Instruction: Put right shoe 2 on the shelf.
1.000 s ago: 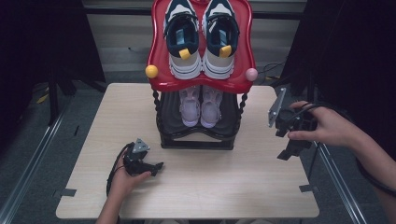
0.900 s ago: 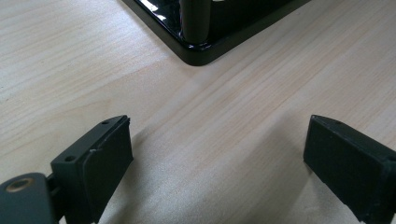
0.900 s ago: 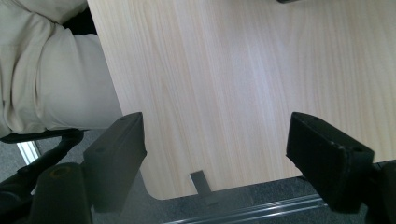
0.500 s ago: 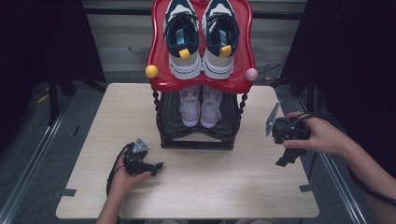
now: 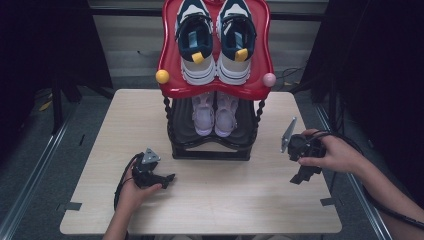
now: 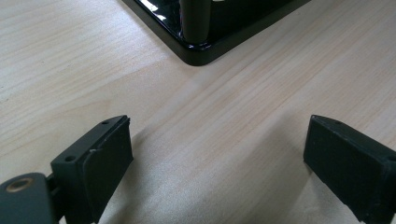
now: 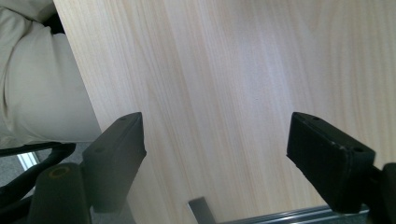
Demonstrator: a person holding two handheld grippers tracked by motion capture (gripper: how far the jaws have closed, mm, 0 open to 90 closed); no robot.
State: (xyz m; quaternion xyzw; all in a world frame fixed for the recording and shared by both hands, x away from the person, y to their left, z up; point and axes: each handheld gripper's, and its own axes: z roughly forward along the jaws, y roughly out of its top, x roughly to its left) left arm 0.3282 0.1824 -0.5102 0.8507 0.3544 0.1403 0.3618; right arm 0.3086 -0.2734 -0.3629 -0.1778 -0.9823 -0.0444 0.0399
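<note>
While both grippers sit low over the table [image 5: 115, 120], nothing is between either pair of jaws: the left gripper [image 5: 169, 177] rests near the front-left part of the tabletop with its jaws spread wide, bare wood showing between them in the left gripper view [image 6: 215, 154], and the right gripper [image 5: 299, 177] hangs just inside the right edge, jaws equally wide over plain wood in the right gripper view [image 7: 215, 140].

Nearest to them is the shoe rack [image 5: 212, 150], standing at the middle of the table toward its back edge. Its red top shelf [image 5: 167, 60] carries a pair of dark-and-white sneakers [image 5: 216, 40]; the lower black tier holds a pair of pale sneakers [image 5: 215, 112], toes facing the front edge. The rack's glossy black base corner [image 6: 198, 51] lies just ahead of the left jaws.

The work in hand looks like a reach toward the rack, probably for the lower pair, though the frames leave that open. To do it well, the right gripper should swing its jaws round from pointing at the front edge to face the rack before moving in. Each gripper should approach level under the red shelf, take a shoe across its toe or side wall, and draw it straight out toward the front edge, clear of the twisted posts [image 5: 259, 112] on either side.
</note>
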